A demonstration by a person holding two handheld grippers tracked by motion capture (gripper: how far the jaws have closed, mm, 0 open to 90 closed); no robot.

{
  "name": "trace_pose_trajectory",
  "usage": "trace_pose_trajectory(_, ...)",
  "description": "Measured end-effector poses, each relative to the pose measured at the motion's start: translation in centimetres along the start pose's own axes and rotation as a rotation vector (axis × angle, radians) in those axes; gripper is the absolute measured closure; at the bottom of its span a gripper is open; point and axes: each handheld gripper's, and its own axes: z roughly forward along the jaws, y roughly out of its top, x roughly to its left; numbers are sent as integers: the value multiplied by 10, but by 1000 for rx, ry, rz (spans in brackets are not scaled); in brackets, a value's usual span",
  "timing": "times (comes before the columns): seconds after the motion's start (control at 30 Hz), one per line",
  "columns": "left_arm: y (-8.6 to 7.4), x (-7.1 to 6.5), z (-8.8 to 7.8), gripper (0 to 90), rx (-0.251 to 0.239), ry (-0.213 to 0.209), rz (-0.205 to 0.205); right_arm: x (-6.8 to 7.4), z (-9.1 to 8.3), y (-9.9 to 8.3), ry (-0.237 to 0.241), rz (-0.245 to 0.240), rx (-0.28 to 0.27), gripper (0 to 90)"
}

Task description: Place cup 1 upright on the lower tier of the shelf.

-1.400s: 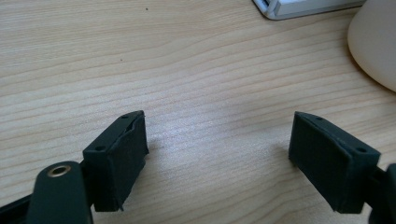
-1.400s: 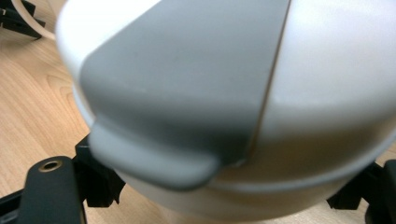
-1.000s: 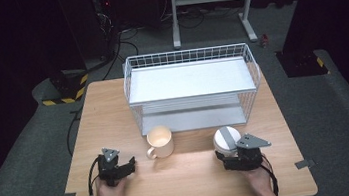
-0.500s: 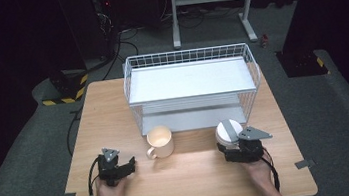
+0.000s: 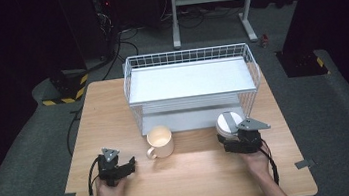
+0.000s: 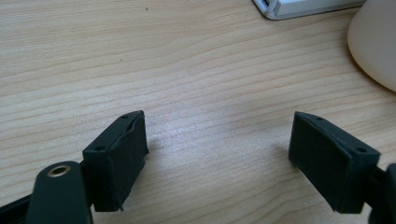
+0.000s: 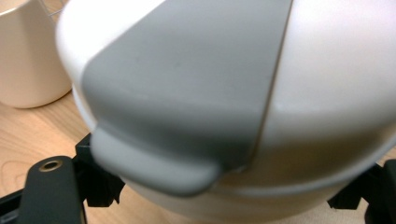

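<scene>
Right gripper (image 5: pixel 234 138) has carried the white lidded container (image 5: pixel 228 123) up the table toward the wire rack (image 5: pixel 186 56) since a second ago, jaws clamped on its sides; it now sits just beside the rack's lower shelf, so placing looks next. Left gripper (image 5: pixel 126 164) is parked open and empty near the cream mug (image 5: pixel 160 141).

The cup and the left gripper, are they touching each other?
Apart. In the high view bare table lies between the left gripper and the cup. The left gripper view shows its open jaws over bare wood, with the cup off at the edge.
</scene>
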Motion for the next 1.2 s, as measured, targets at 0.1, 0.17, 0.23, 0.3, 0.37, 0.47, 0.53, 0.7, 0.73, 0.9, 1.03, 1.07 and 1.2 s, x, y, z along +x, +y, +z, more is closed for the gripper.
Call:
trace_pose_trajectory(0.1, 0, 0, 0, 195, 0, 0, 0, -3, 6, 6, -9, 3, 1, 182)
trace_pose_trajectory(0.17, 0, 0, 0, 195, 0, 0, 0, -4, 8, 7, -12, 8, -1, 182)
trace_pose_trajectory(0.23, 0, 0, 0, 195, 0, 0, 0, -5, 10, 9, -15, 19, -3, 182)
trace_pose_trajectory(0.3, 0, 0, 0, 195, 0, 0, 0, -7, 13, 11, -21, 24, -5, 183)
trace_pose_trajectory(0.37, 0, 0, 0, 194, 0, 0, 1, -9, 15, 13, -30, 26, -5, 182)
trace_pose_trajectory(0.47, 0, 0, 0, 194, -1, 0, 1, -12, 21, 16, -43, 36, -3, 182)
trace_pose_trajectory(0.53, 0, 0, 0, 194, 0, 0, 2, -12, 22, 17, -46, 37, -2, 182)
trace_pose_trajectory(0.7, 0, 0, 0, 194, 0, 0, 2, -13, 29, 21, -61, 49, 3, 182)
trace_pose_trajectory(0.73, 0, 0, 0, 194, 0, 1, 2, -14, 30, 22, -62, 43, -2, 182)
trace_pose_trajectory(0.9, 0, 0, 0, 194, 0, 0, 2, -17, 37, 24, -76, 54, 6, 183)
trace_pose_trajectory(1.03, 0, 0, 0, 194, -1, 0, 3, -18, 41, 26, -85, 63, 8, 182)
trace_pose_trajectory(1.07, 0, 0, 0, 194, -1, 0, 2, -18, 42, 27, -88, 62, 11, 182)
trace_pose_trajectory(1.2, 0, 0, 0, 194, -1, 0, 3, -17, 46, 29, -98, 43, 9, 183)
